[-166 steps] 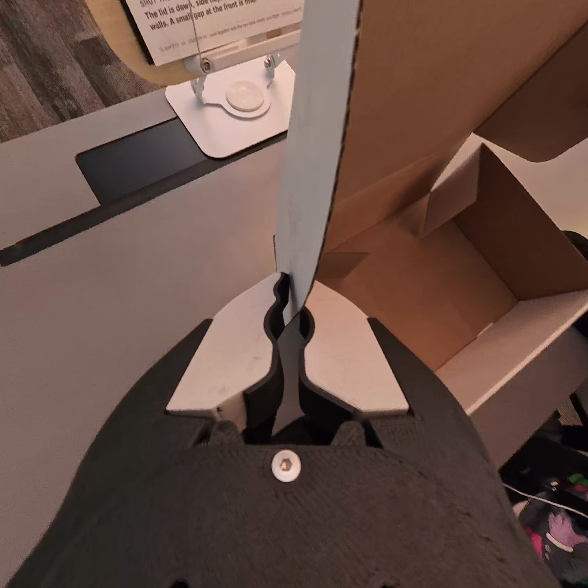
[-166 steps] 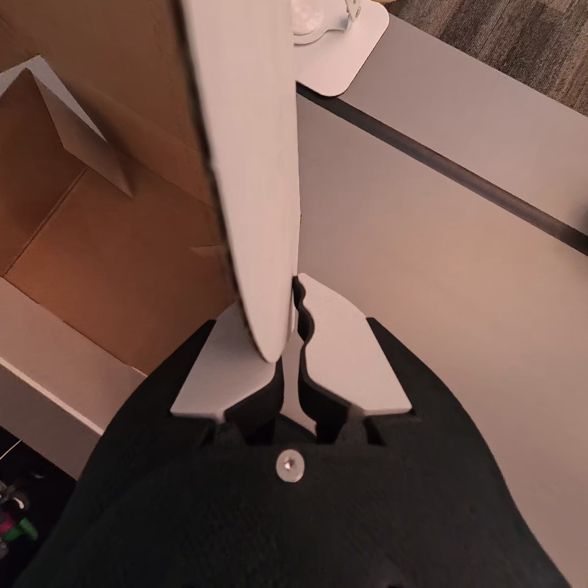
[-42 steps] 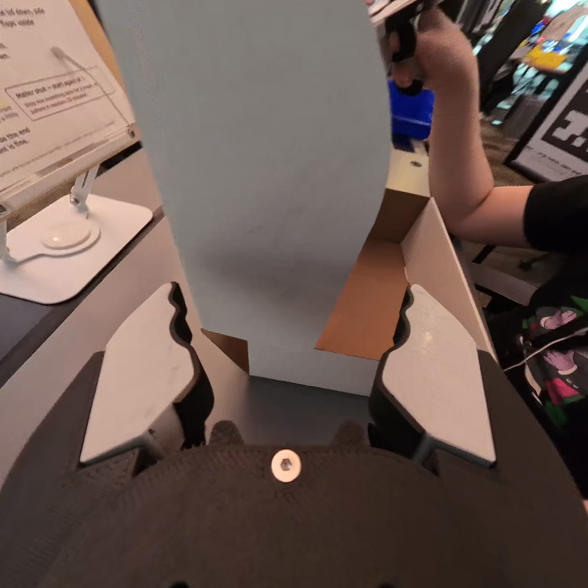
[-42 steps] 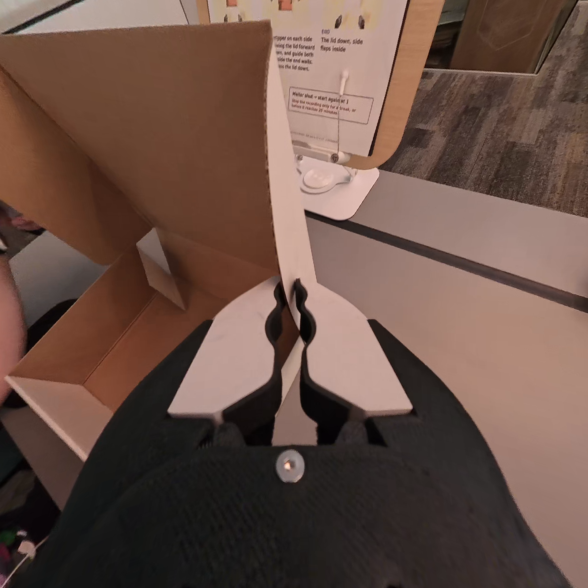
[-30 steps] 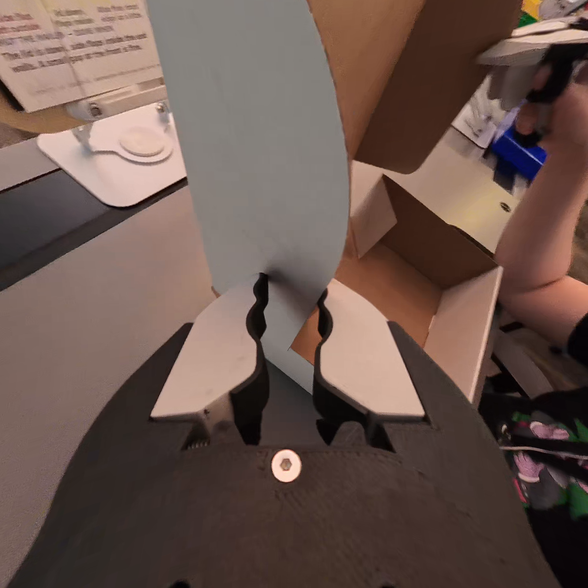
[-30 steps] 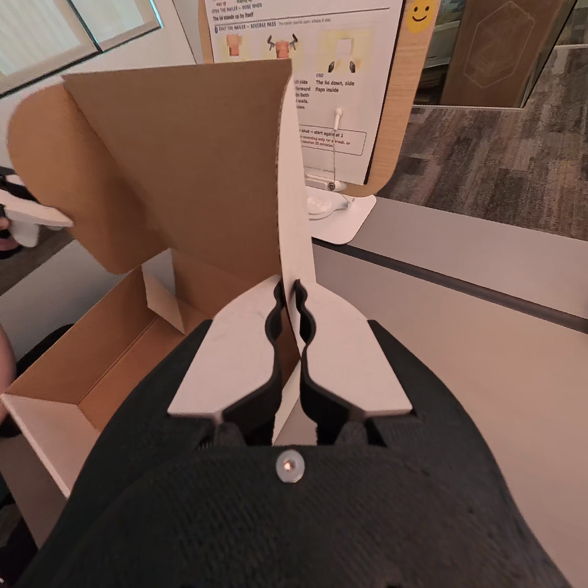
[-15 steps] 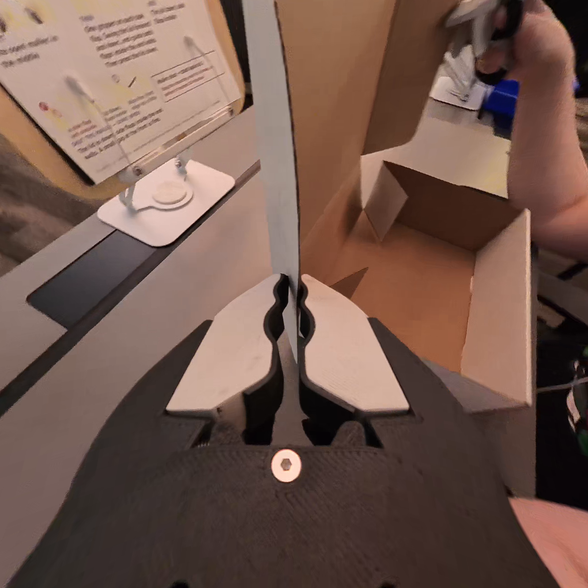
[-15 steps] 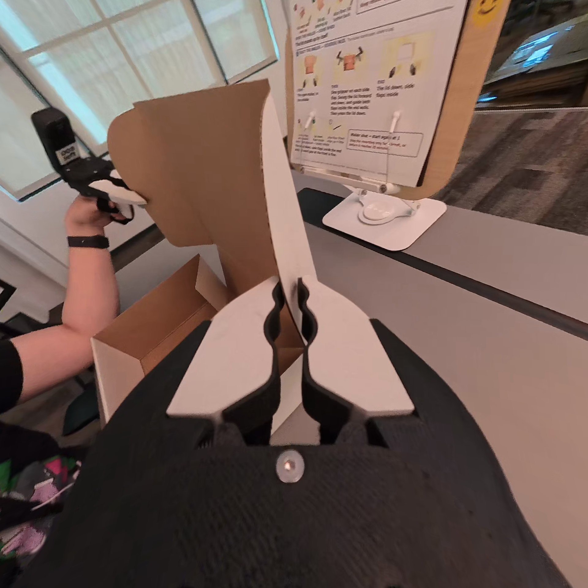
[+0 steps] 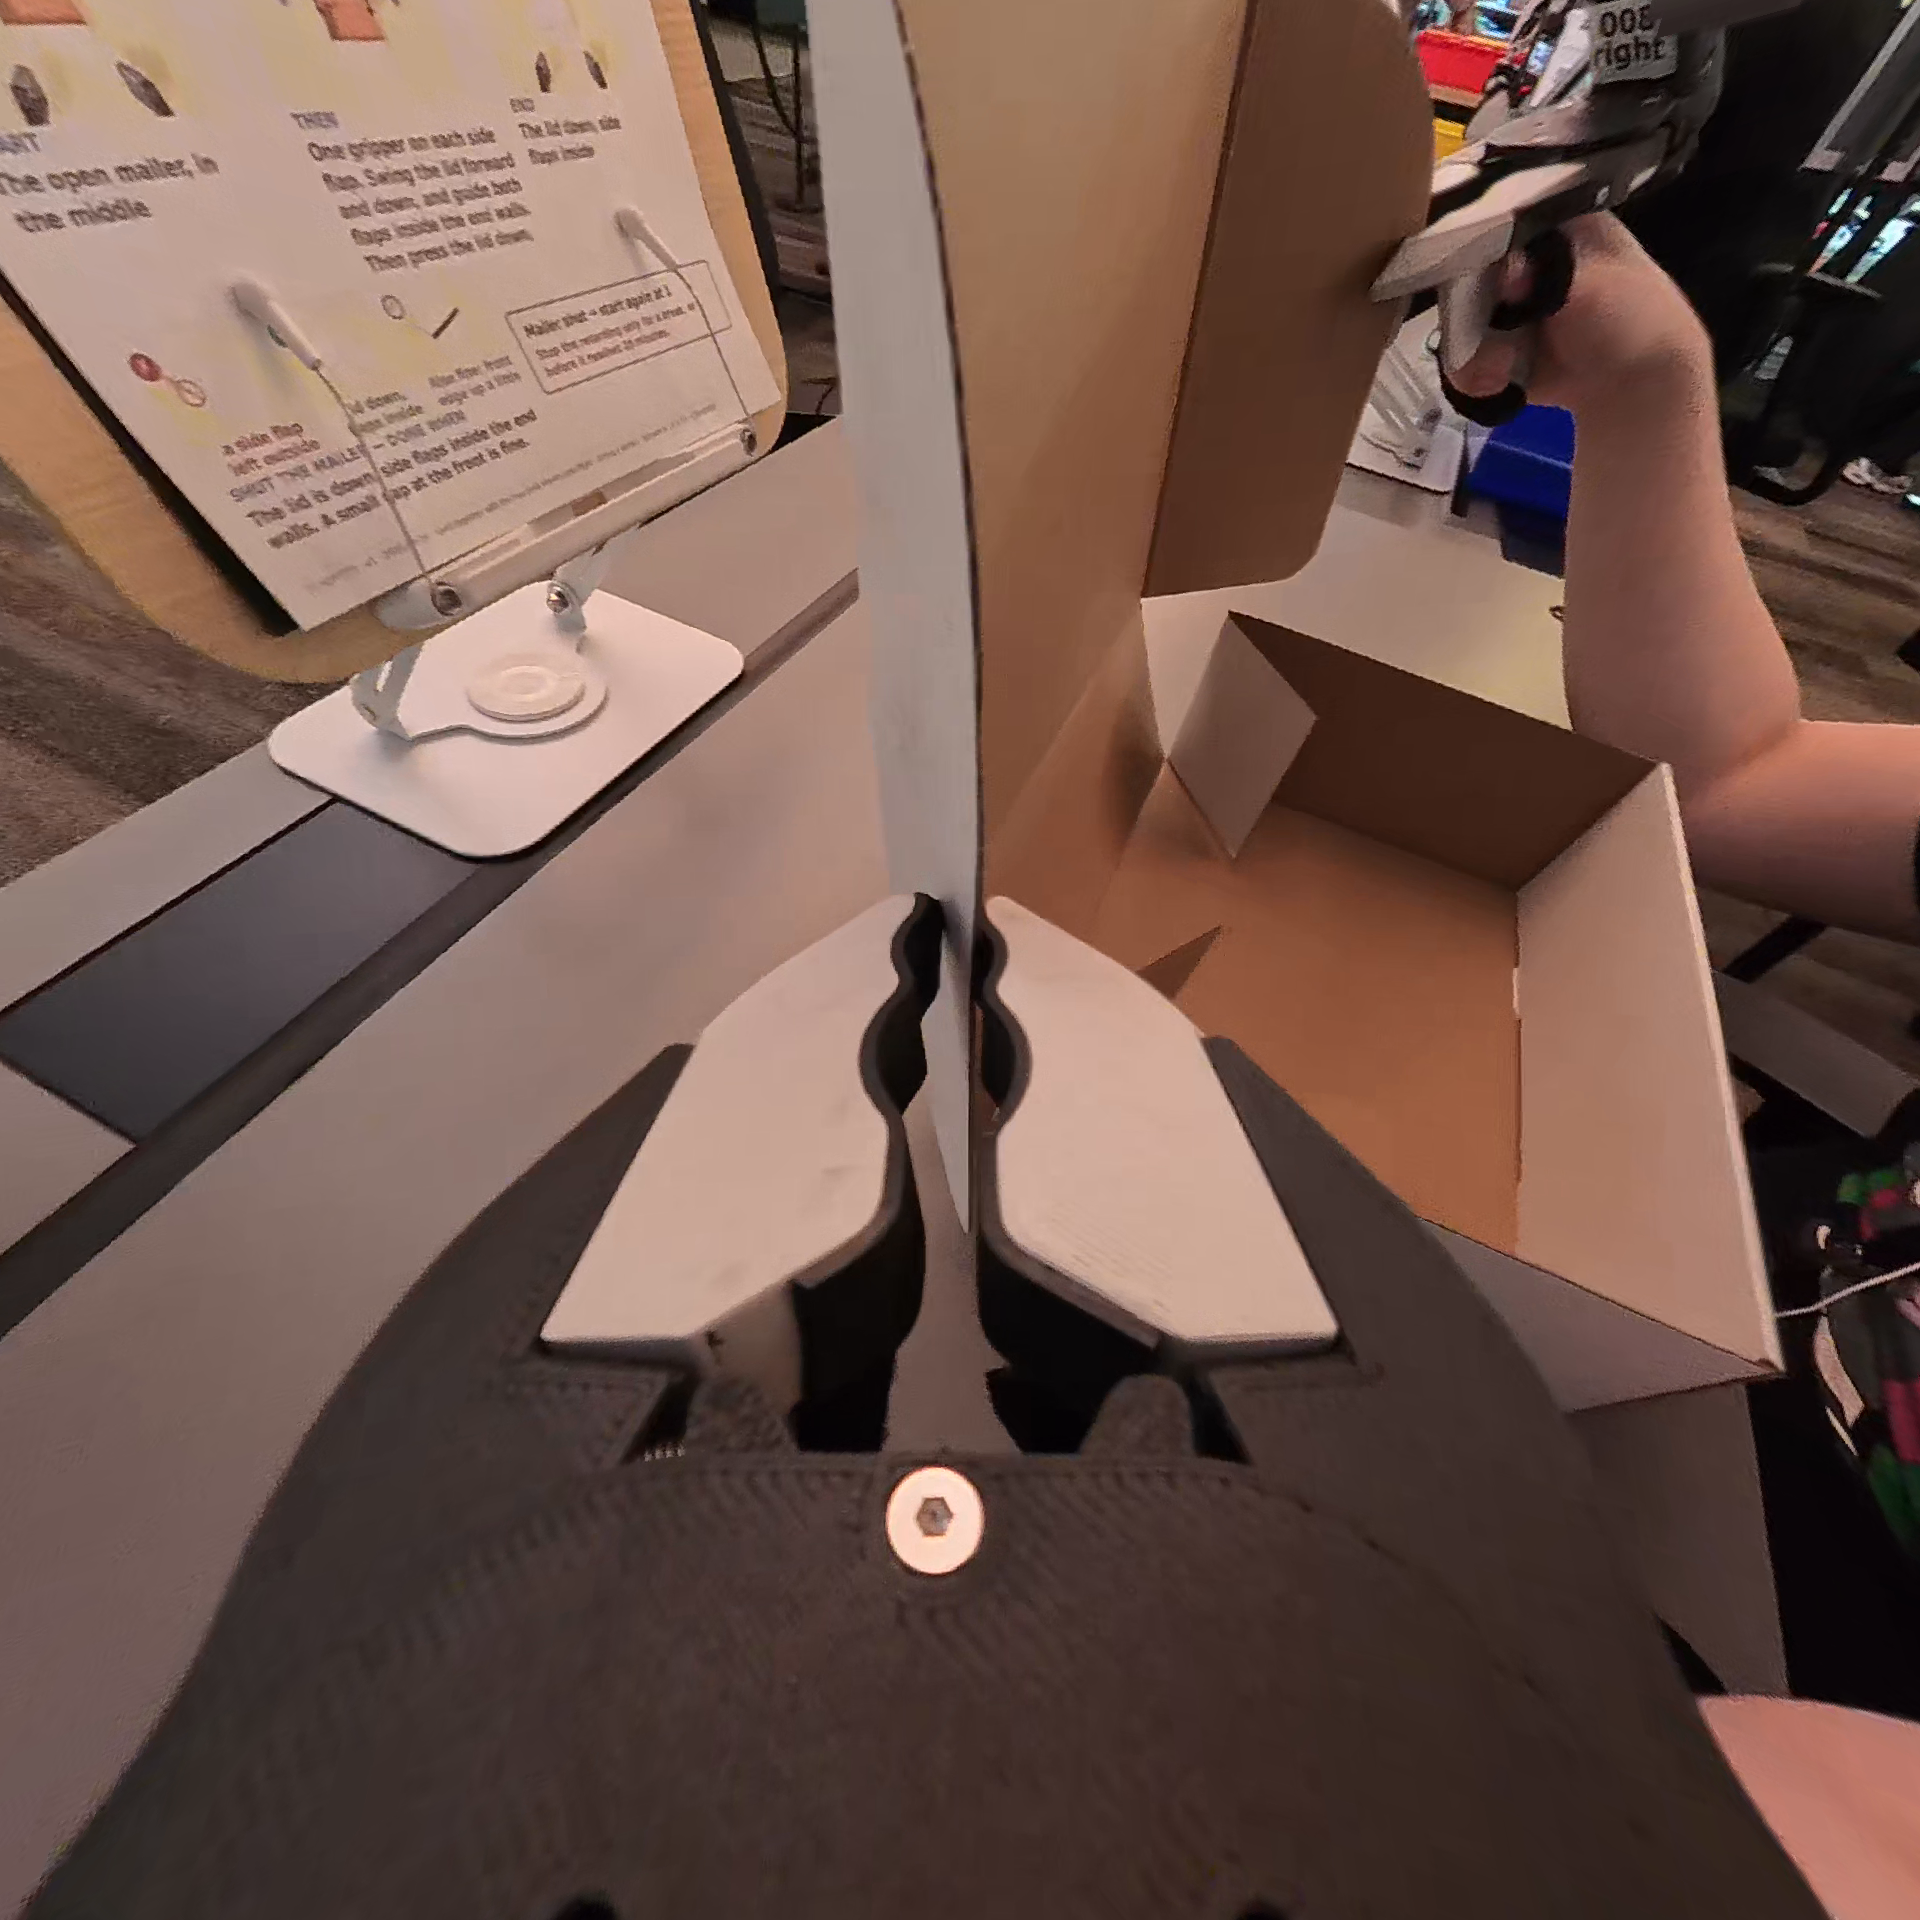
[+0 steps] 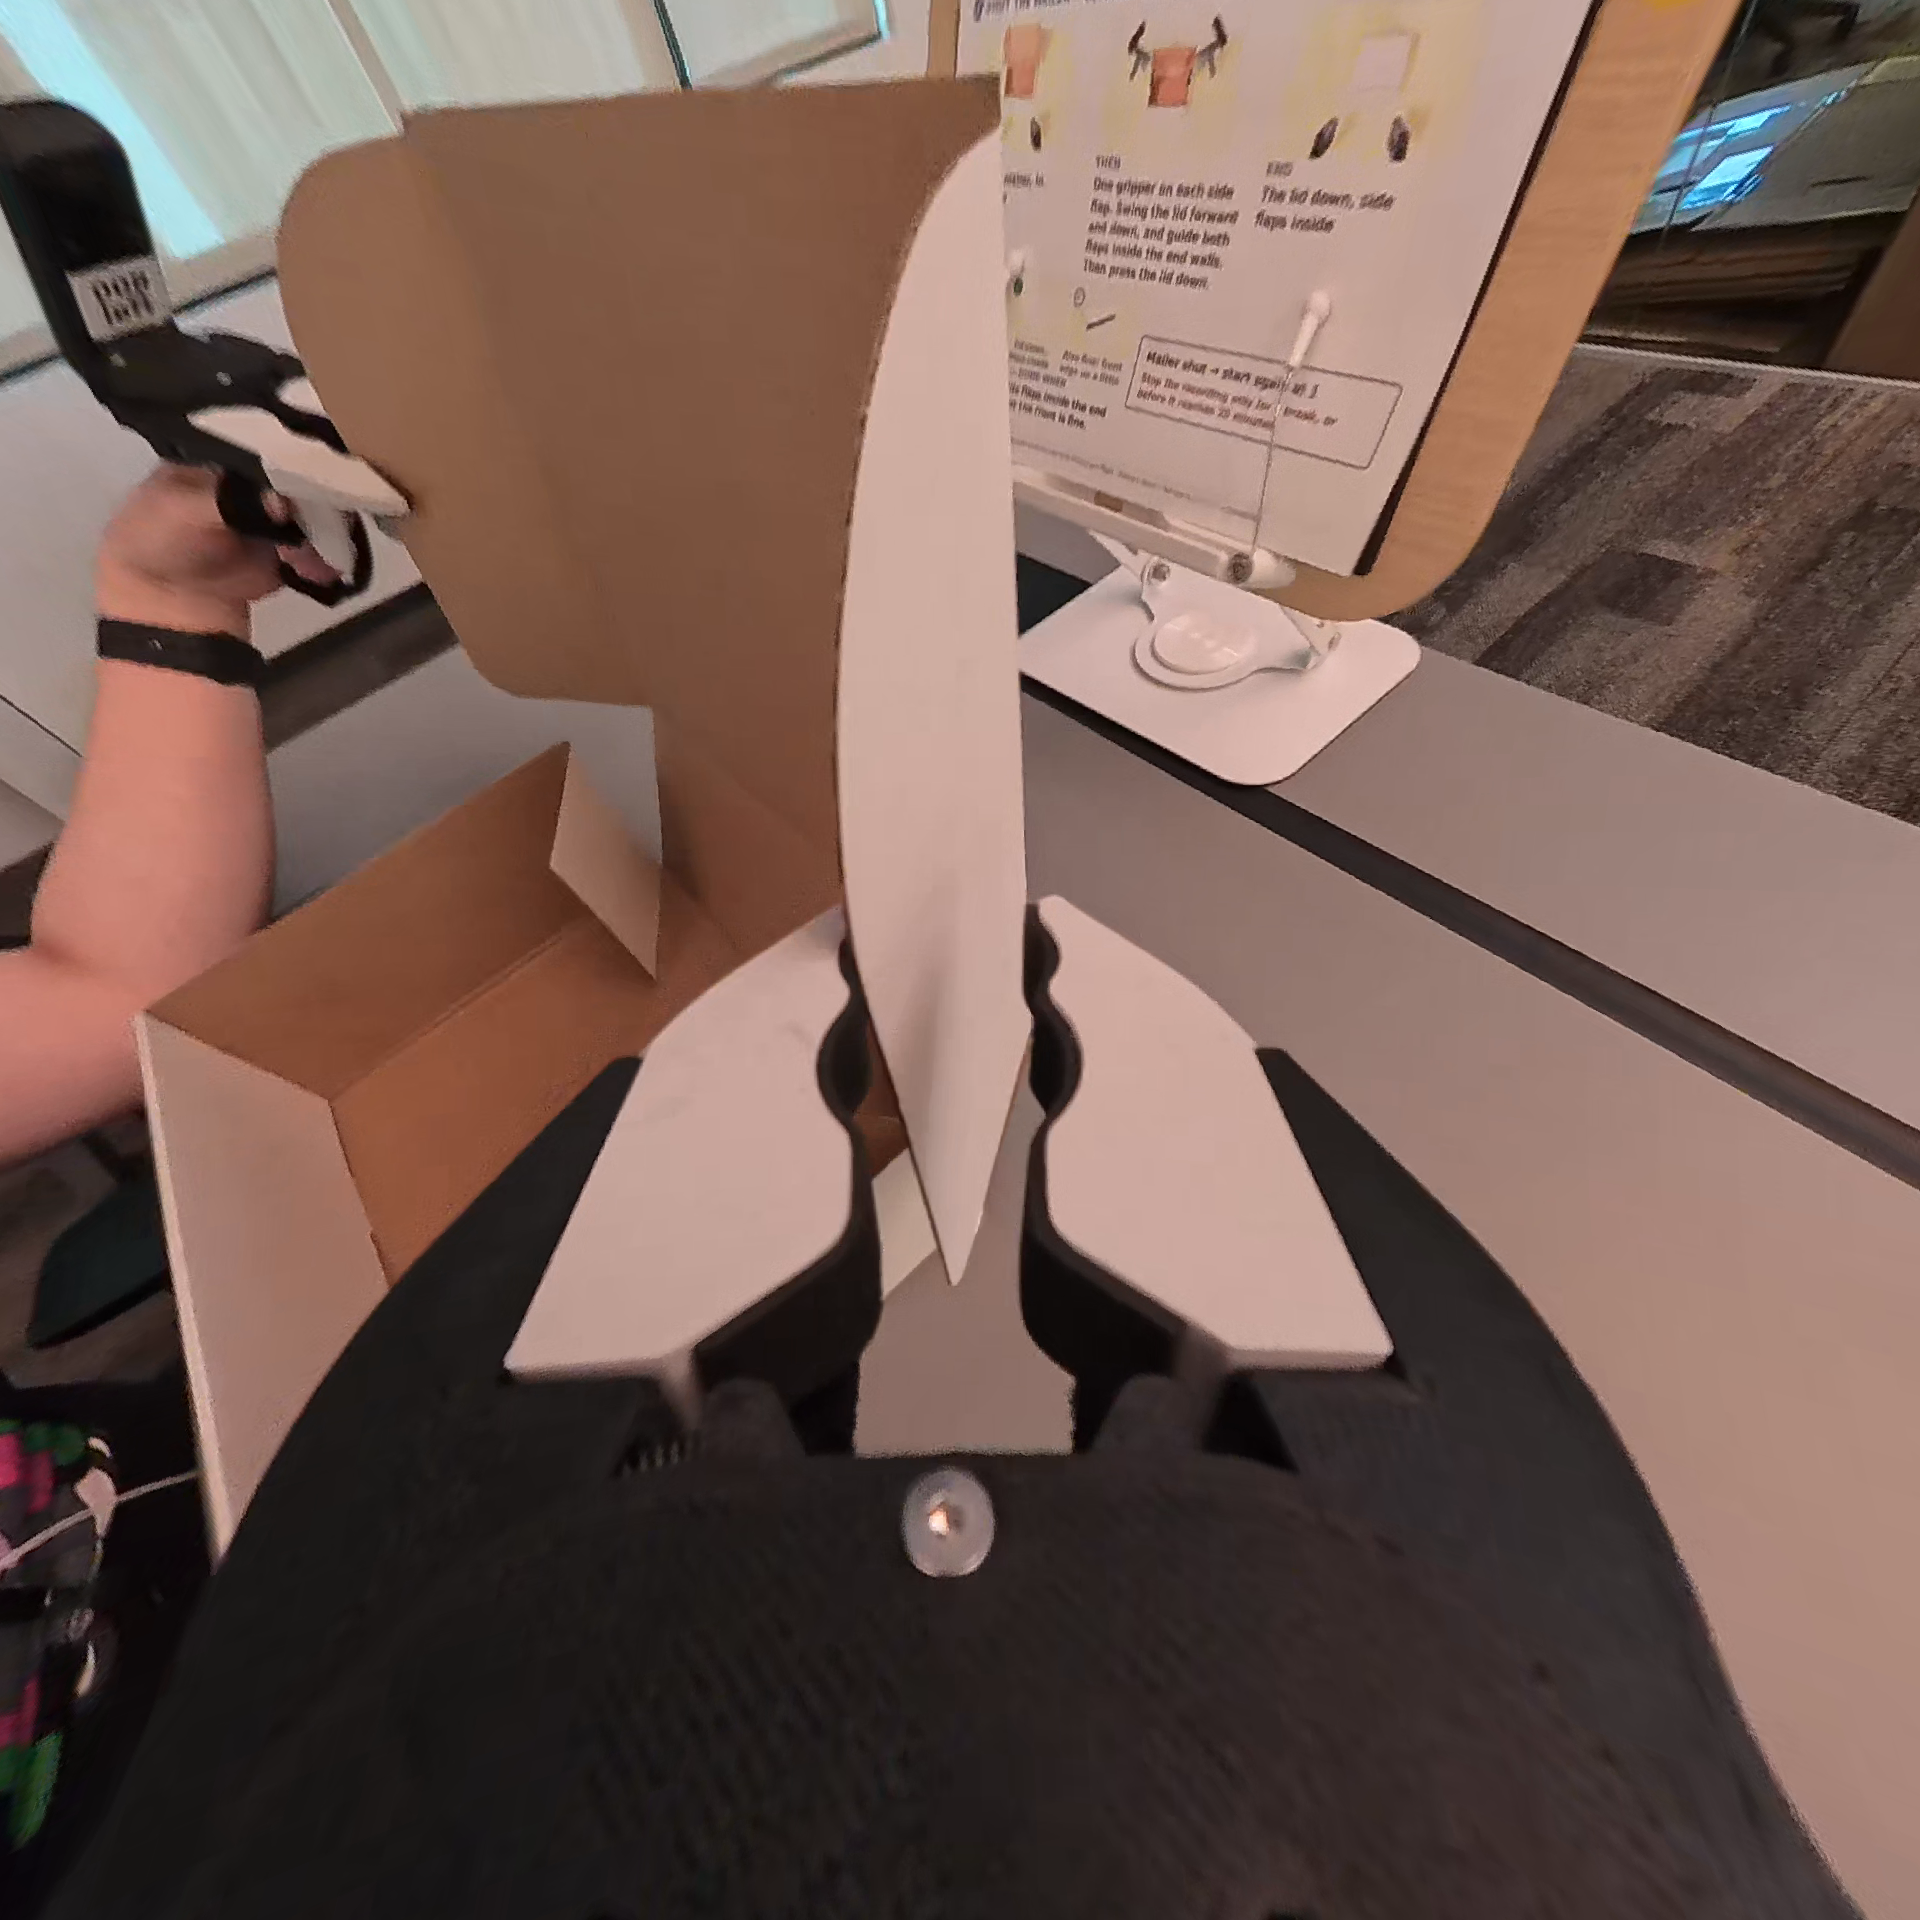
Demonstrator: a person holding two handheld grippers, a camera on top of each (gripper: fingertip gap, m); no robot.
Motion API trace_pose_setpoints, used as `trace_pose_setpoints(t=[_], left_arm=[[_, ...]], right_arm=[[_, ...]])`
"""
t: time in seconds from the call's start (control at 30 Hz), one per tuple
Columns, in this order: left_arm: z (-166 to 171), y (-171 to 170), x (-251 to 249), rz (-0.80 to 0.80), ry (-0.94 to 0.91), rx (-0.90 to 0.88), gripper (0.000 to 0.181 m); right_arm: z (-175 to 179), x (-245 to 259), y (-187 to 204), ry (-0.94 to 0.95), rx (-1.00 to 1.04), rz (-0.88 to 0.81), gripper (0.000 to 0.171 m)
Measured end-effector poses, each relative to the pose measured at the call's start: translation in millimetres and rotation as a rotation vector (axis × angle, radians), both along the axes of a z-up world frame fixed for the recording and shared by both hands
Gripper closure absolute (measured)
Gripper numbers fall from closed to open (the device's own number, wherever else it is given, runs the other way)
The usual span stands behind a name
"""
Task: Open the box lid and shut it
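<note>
A cardboard mailer box [image 9: 1621, 1039] stands open on the grey table, brown inside and white outside. Its lid [image 9: 1091, 364] stands upright at the back. My left gripper [image 9: 961, 925] is shut on the lid's left side flap [image 9: 914, 520], seen edge-on. It also shows far left in the right wrist view [image 10: 353, 488], holding that flap's edge. My right gripper [image 10: 935, 925] has its jaws apart, with the right side flap [image 10: 935, 623] loose between them. The lid [image 10: 644, 364] and box [image 10: 239, 1143] lie to its left. The right gripper also shows in the left wrist view [image 9: 1455, 249].
An instruction sheet [image 9: 395, 260] on a white stand [image 9: 509, 717] sits behind the box; it also shows in the right wrist view [image 10: 1247, 260]. A dark strip [image 9: 208, 966] runs along the table's back. The person's arm [image 9: 1662, 571] reaches over the box. A blue bin [image 9: 1517, 457] stands beyond.
The right gripper's jaws have opened off the side flap they were pinching. The left gripper stays shut on its flap. The lid has come up to stand upright.
</note>
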State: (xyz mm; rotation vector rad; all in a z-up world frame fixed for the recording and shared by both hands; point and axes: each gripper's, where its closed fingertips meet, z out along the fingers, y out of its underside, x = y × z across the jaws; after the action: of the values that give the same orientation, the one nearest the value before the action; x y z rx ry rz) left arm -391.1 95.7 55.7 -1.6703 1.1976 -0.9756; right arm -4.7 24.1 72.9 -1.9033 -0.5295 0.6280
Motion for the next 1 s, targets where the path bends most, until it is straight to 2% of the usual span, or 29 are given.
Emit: trace_pose_setpoints(t=[0.23,0.3,0.43,0.6,0.77,0.9,1.0], left_arm=[[-5.9,-17.6,9.0,-0.063,0.053,-0.024,0.164],[-4.9,-17.0,10.3,-0.050,0.053,-0.019,0.148],[-7.1,-15.2,9.8,-0.027,0.077,0.011,0.129],[-12.6,-13.1,13.4,-0.037,0.075,-0.026,0.129],[-27.4,-7.3,15.3,-0.028,0.129,-0.063,0.129],[-25.1,-3.7,11.7,-0.005,0.116,-0.064,0.128],[-14.4,2.6,6.0,0.042,0.057,-0.063,0.124]], right_arm=[[-2.7,-9.4,-2.1,-0.084,0.018,0.016,0.138],[-2.4,-9.1,-1.1,-0.081,0.021,0.012,0.136],[-1.4,-7.8,-0.1,-0.076,0.029,0.008,0.134],[-11.6,-11.5,9.4,-0.057,-0.003,0.013,0.137],[-28.7,-3.6,18.9,-0.130,-0.040,-0.029,0.136],[-12.0,7.3,18.5,-0.117,0.041,-0.078,0.135],[15.7,20.0,16.2,-0.090,0.193,-0.134,0.129]])
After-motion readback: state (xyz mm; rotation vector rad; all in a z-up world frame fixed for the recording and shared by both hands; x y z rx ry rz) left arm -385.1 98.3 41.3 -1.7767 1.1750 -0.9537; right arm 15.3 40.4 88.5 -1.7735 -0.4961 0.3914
